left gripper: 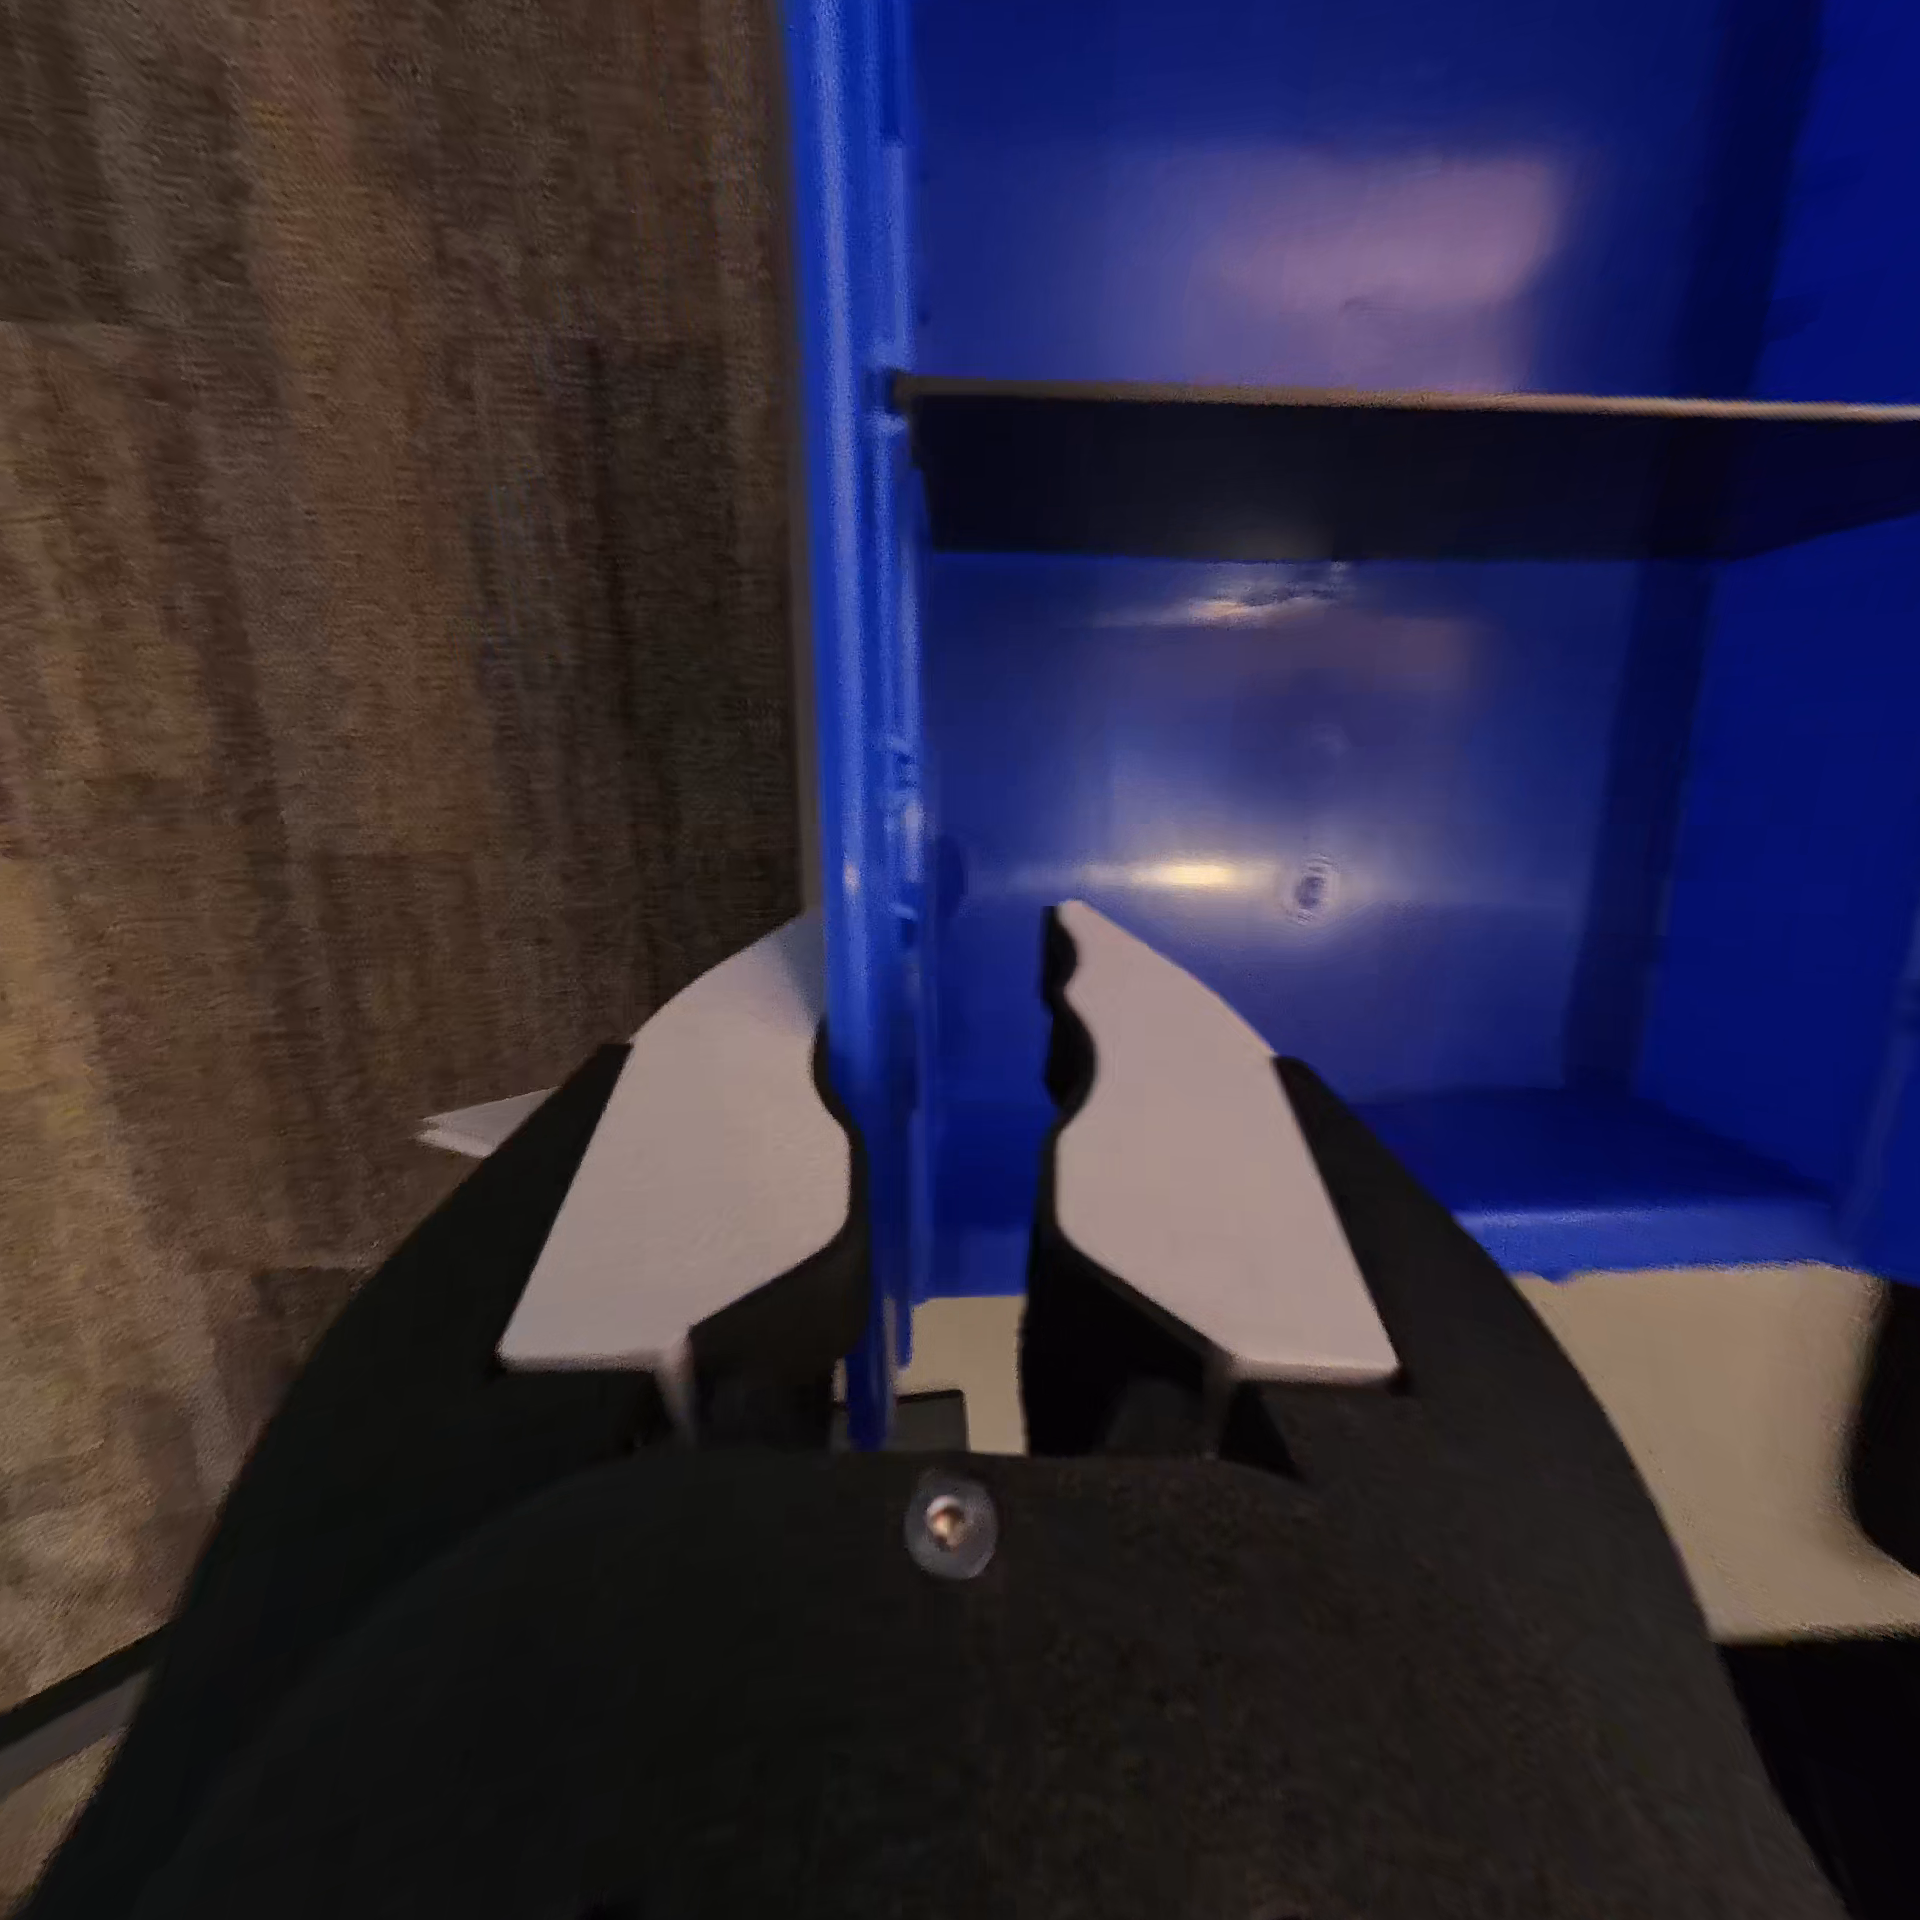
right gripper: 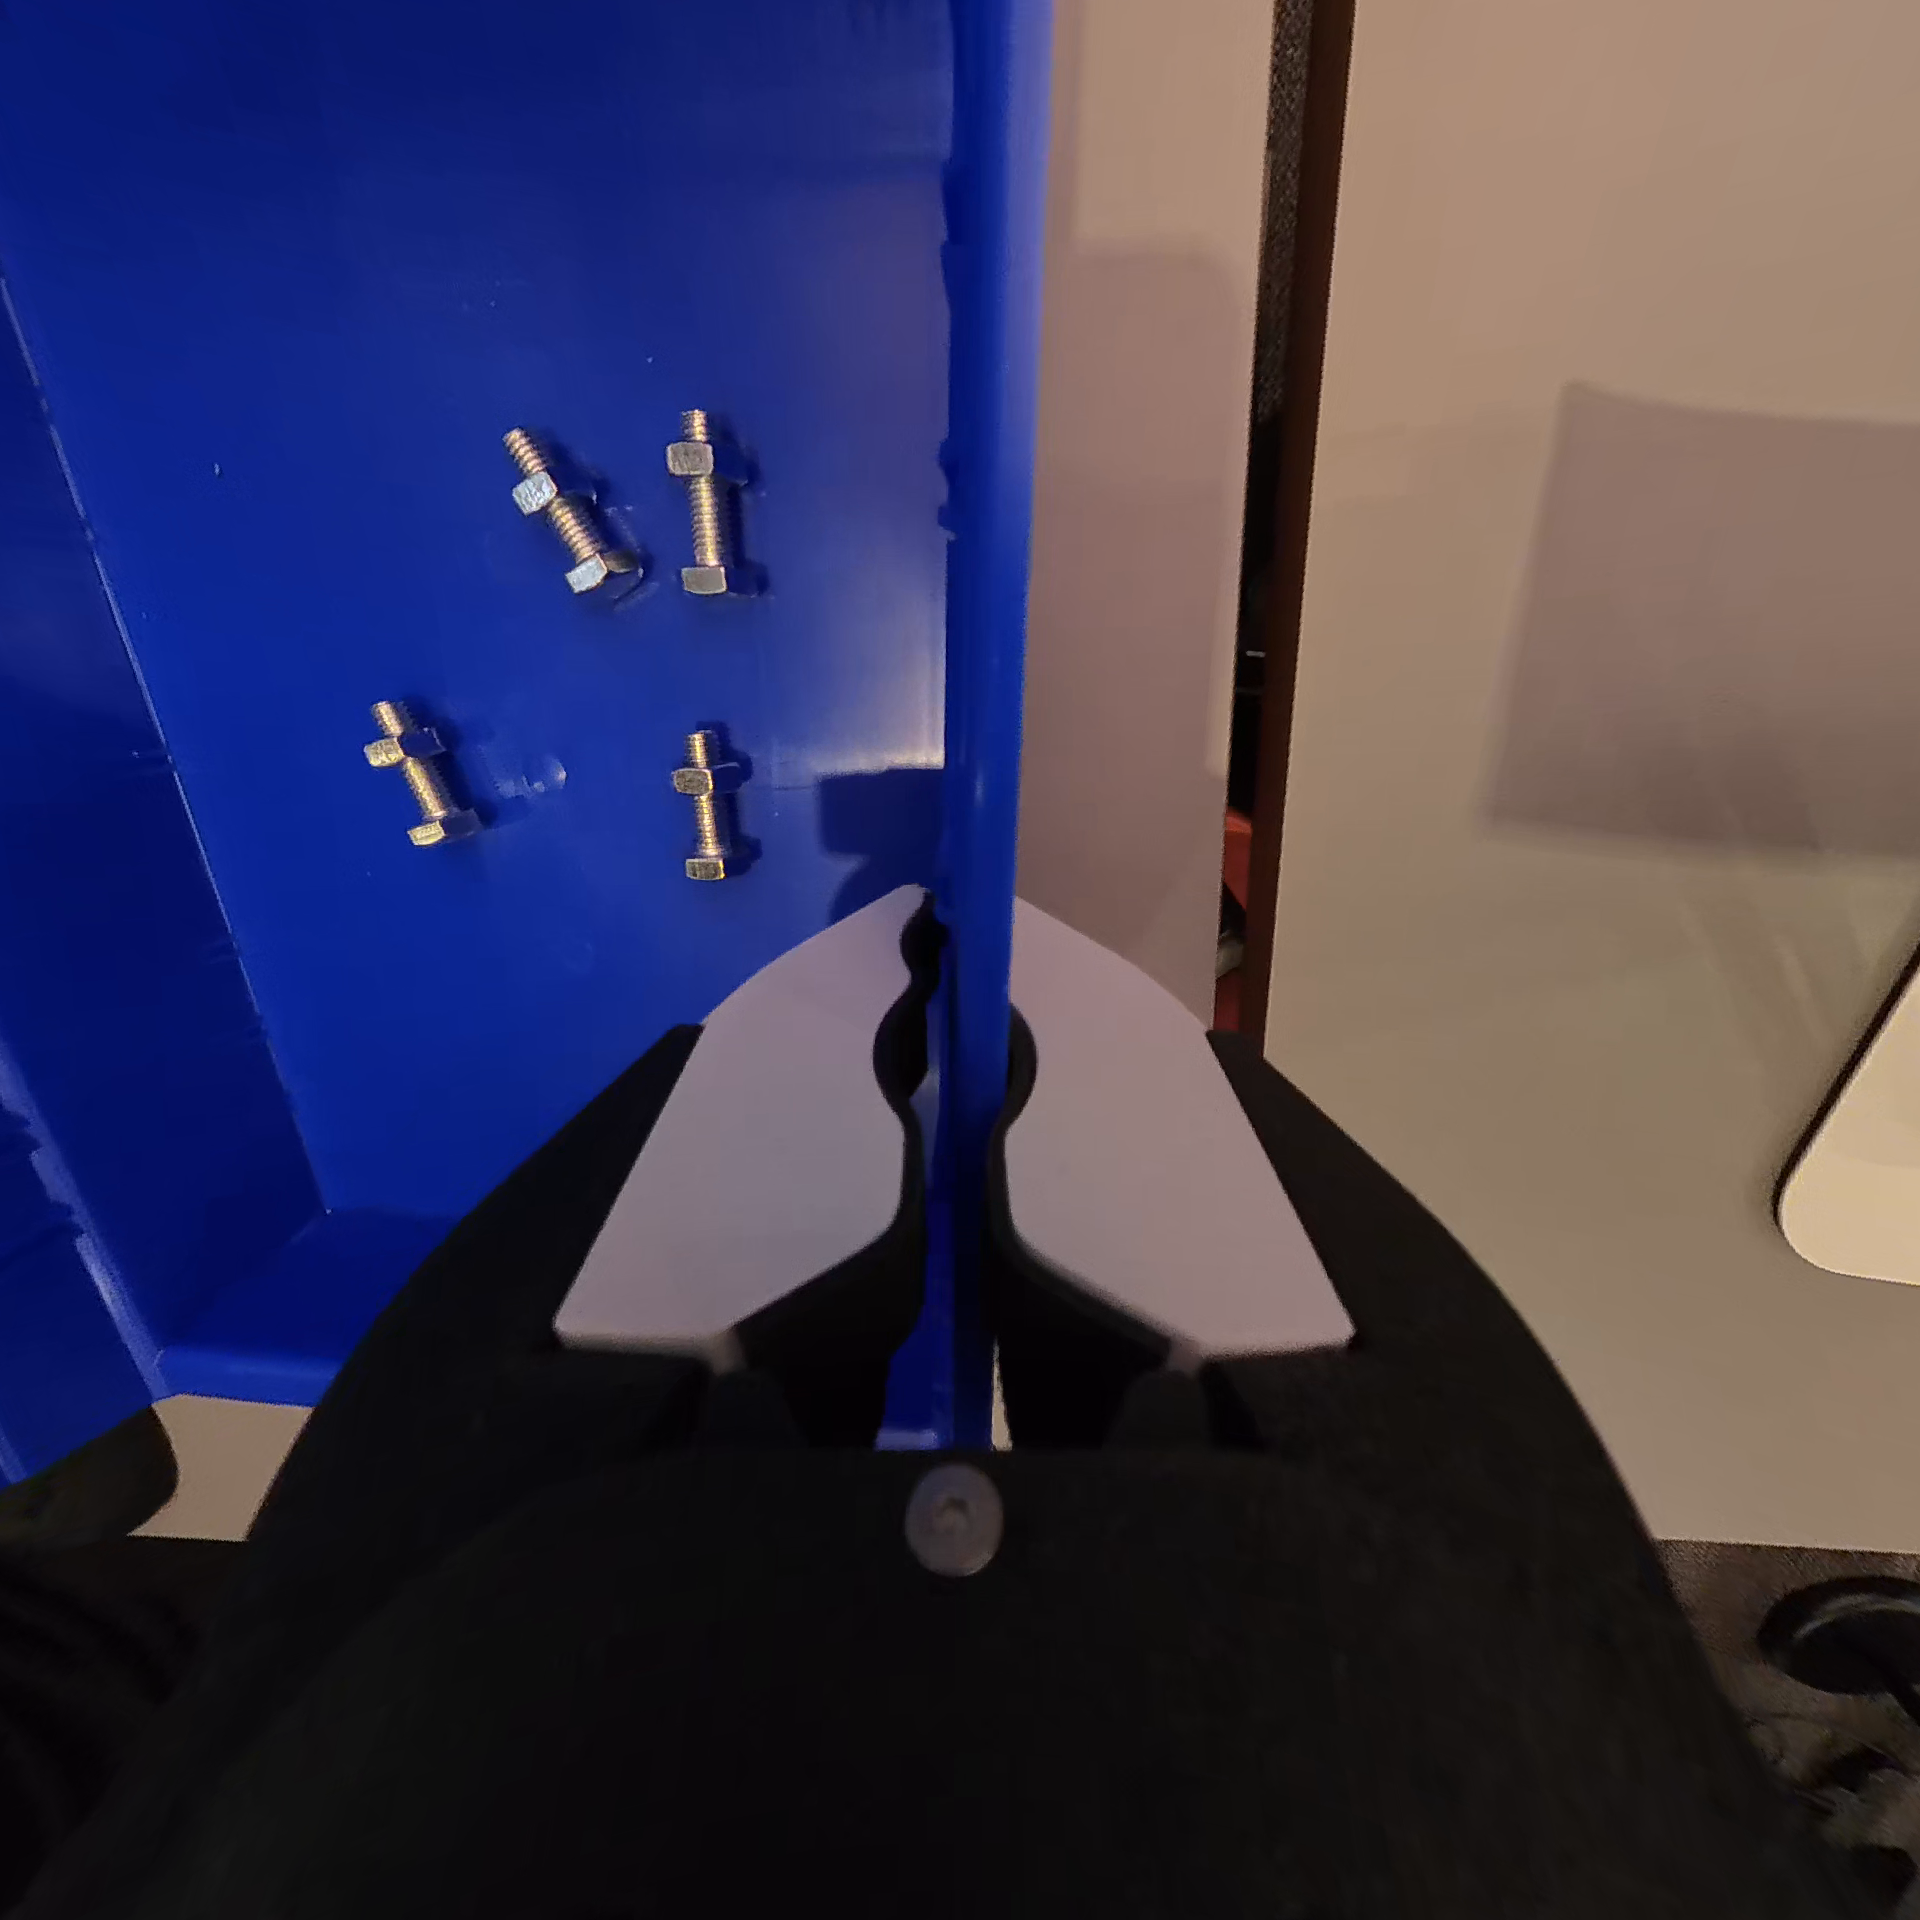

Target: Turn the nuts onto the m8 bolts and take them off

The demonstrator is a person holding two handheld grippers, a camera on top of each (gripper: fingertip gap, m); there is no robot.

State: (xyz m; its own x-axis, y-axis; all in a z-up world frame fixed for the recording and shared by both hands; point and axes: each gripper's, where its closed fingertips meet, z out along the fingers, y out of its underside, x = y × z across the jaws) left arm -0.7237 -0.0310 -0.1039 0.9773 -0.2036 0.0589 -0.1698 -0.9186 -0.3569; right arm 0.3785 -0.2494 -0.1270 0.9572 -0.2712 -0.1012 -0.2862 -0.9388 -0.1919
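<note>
Your left gripper (left gripper: 940, 1039) straddles the left wall of the blue bin (left gripper: 857, 623), one finger outside, one inside with a gap. A black divider (left gripper: 1403, 468) crosses the bin; carpet (left gripper: 364, 623) lies left.

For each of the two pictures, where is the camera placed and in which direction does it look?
Left wrist view: sits on the left tool, looking forward into an empty compartment of the blue bin; its fingers straddle the bin's left wall.
Right wrist view: sits on the right tool, looking forward at four bolts with nuts; its fingers clamp the bin's right wall.
Shared: the same blue bin, held from opposite sides.
</note>
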